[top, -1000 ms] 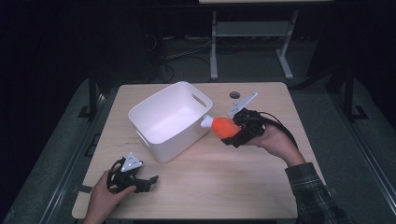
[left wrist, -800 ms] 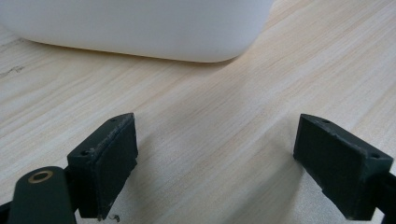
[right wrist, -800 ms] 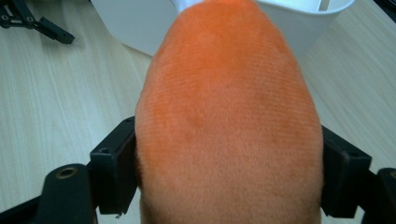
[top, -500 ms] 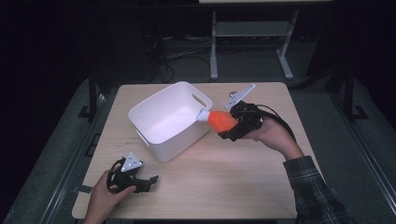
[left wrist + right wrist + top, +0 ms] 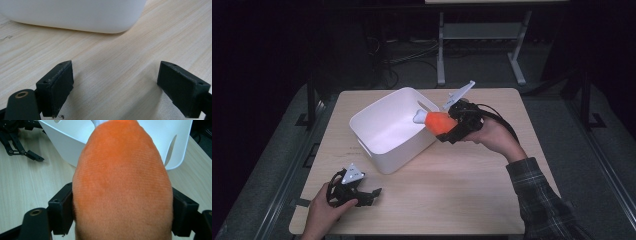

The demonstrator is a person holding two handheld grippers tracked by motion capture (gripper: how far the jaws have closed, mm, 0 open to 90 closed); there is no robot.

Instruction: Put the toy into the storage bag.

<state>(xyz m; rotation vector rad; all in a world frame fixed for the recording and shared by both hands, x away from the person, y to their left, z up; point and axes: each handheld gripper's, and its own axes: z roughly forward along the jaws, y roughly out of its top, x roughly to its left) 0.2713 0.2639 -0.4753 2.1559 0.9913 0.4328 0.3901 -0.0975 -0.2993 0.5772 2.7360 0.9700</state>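
Orange plush drumstick toy (image 5: 439,121) w/ a white bone end sits clamped in the right gripper (image 5: 451,127), jaws pressed on both flanks of the fuzzy body in the right gripper view (image 5: 122,187). Toy is held in the air over the right-hand rim of the white plastic bin (image 5: 377,145), bone tip poking in past the rim; rest of it hangs outside, above the wood table (image 5: 462,190). Bin stands at mid-table, nearer the far edge, turned at an angle, handle slot on its far right wall; inside looks bare white as far as the high view shows. Left gripper (image 5: 362,192) rests near the front left corner, well apart from the bin's near corner, jaws spread wide w/ nothing but bare wood betw. them (image 5: 115,92); bin's white wall shows just ahead of it.
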